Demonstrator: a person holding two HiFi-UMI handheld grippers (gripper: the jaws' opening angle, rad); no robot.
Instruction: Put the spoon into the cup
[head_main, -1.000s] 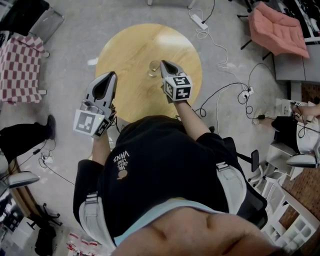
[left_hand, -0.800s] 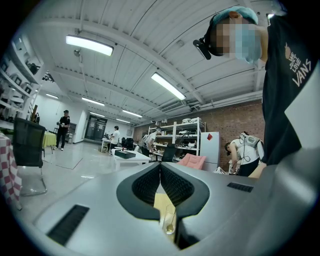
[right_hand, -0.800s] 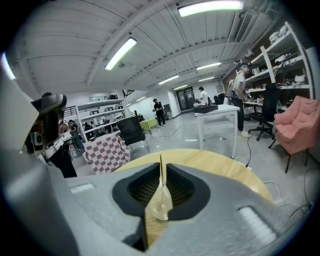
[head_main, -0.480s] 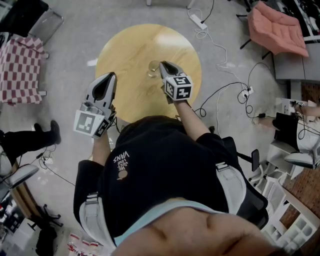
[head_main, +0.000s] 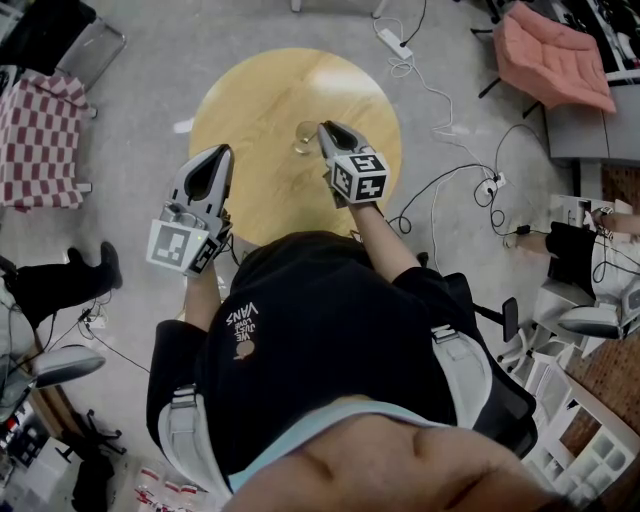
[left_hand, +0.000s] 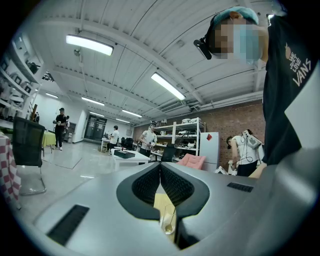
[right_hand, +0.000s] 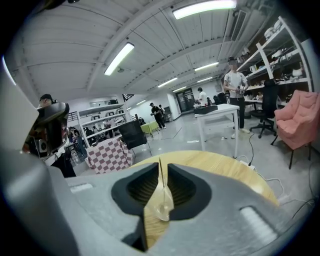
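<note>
A clear glass cup (head_main: 305, 137) stands near the middle of the round wooden table (head_main: 260, 90). In the left gripper view the cup (left_hand: 163, 216) shows below the jaws, with the spoon (left_hand: 168, 227) standing inside it, its handle leaning right. My right gripper (head_main: 328, 128) hovers just right of the cup, jaws together. In its own view the right gripper (right_hand: 160, 162) shows a thin seam, with the cup (right_hand: 162, 205) under it. My left gripper (head_main: 222, 150) hangs over the table's left edge, away from the cup. In the left gripper view my left gripper (left_hand: 160, 165) is shut and empty.
A chair with a checkered cloth (head_main: 40, 130) stands at the left. Cables and a power strip (head_main: 440, 190) lie on the floor to the right of the table. A pink chair (head_main: 555, 55) is at the back right. A person's legs (head_main: 60, 275) are at the left.
Both grippers and the cup stay where they were. The person's legs at the left have shifted a little.
</note>
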